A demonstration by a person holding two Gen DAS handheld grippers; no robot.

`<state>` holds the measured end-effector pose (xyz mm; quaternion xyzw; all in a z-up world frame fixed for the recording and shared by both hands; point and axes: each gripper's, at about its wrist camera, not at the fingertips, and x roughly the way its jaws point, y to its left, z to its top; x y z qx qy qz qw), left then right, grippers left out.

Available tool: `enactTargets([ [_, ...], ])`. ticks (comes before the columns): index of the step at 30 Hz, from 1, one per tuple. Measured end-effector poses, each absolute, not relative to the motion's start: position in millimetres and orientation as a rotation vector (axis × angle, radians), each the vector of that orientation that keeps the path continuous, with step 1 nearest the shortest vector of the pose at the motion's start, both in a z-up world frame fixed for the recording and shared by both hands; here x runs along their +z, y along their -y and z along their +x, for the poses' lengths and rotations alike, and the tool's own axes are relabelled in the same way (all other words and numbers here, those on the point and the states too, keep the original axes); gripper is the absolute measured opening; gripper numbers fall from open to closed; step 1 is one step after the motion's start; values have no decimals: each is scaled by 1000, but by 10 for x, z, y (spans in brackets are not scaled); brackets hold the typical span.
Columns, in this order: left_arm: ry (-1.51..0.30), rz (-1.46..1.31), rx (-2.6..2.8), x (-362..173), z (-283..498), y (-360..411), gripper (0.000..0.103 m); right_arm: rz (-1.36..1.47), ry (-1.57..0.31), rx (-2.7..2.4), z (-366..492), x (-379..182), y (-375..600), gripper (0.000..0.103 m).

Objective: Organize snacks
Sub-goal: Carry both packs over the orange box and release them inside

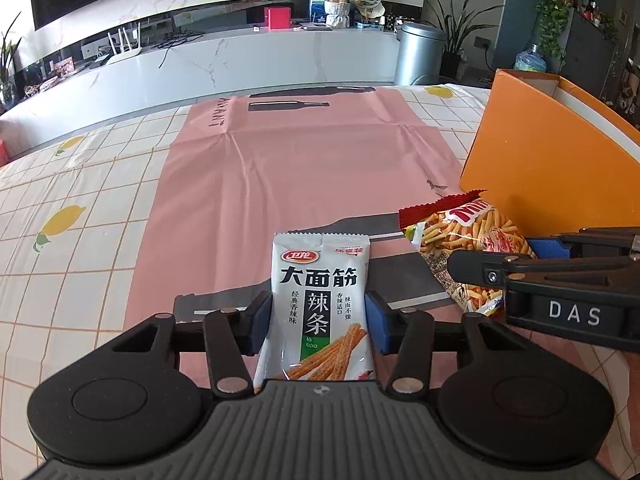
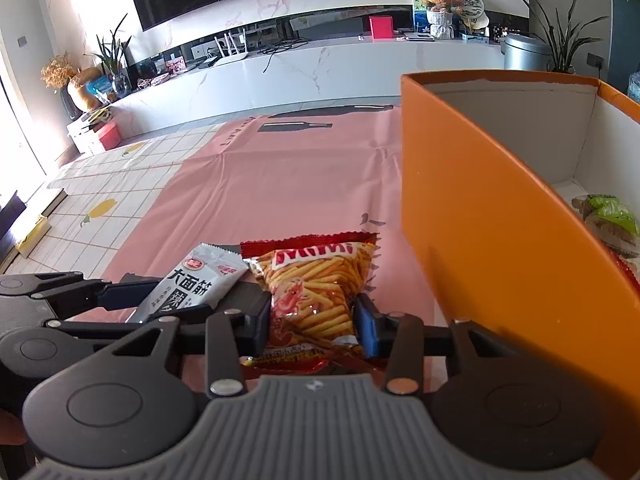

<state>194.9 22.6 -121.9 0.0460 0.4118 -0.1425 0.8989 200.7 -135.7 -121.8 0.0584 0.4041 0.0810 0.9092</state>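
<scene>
My left gripper (image 1: 318,322) is shut on a white spicy-strip snack pack (image 1: 320,304) and holds it upright above the pink mat (image 1: 280,184). My right gripper (image 2: 312,322) is shut on a red Mimi shrimp-stick bag (image 2: 316,284). That bag also shows in the left wrist view (image 1: 464,236), and the white pack shows in the right wrist view (image 2: 196,280). The two grippers are side by side, the right one (image 1: 500,260) close to the orange box (image 2: 480,208). A green-wrapped snack (image 2: 612,212) lies inside the box.
The pink mat lies on a lemon-print checked tablecloth (image 1: 80,200). The tall orange box wall (image 1: 540,160) stands at the right. A white TV cabinet (image 1: 240,64) and a metal bin (image 1: 420,52) are beyond the table.
</scene>
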Motion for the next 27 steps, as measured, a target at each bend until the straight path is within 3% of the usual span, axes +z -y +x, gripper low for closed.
enactTargets([
  [13,-827,-23,-252,-776,1826,-366,56,49,-780,177,1849,-932,1254,37],
  [27,-724,-60,-386,14,1502,17,56,43,-710,122,1408,32,1816,37],
])
